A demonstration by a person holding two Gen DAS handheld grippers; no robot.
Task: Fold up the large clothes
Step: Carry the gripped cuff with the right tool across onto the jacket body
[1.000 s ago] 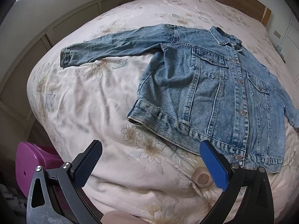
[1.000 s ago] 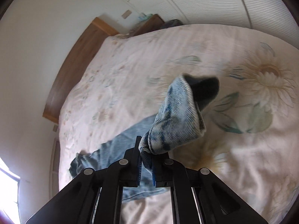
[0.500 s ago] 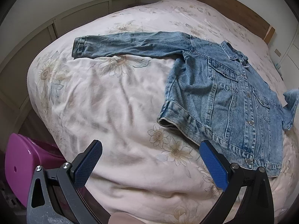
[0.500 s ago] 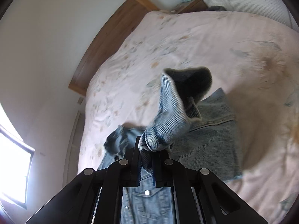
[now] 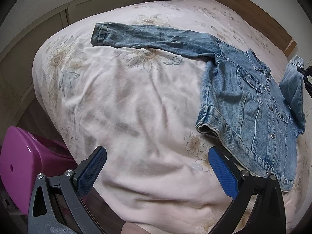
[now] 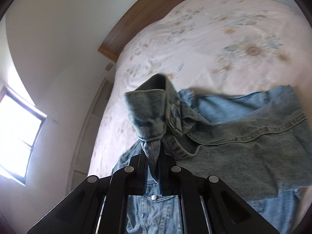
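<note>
A blue denim jacket (image 5: 251, 105) lies front up on the flowered bedspread (image 5: 136, 107). One sleeve (image 5: 154, 37) stretches flat to the left, cuff at the far end. My left gripper (image 5: 156, 167) hangs open above the bed's near edge, nothing between its blue pads, short of the jacket's hem. The other sleeve (image 5: 292, 85) is lifted and folded over the jacket's chest. My right gripper (image 6: 152, 161) is shut on that sleeve's cuff (image 6: 154, 113), held above the jacket's buttoned front (image 6: 152, 204); its black tip (image 5: 306, 72) shows at the right edge of the left wrist view.
A purple plastic stool (image 5: 21, 161) stands on the floor by the bed's near left corner. A wooden headboard (image 5: 243, 3) runs along the far side. Louvred panels (image 5: 97, 5) line the wall to the left. A bright window (image 6: 17, 136) is in the wall beyond.
The right gripper has carried the cuff up and across from the bare bedspread to over the jacket's front. The left gripper has shifted left, so the jacket now sits further right in its view.
</note>
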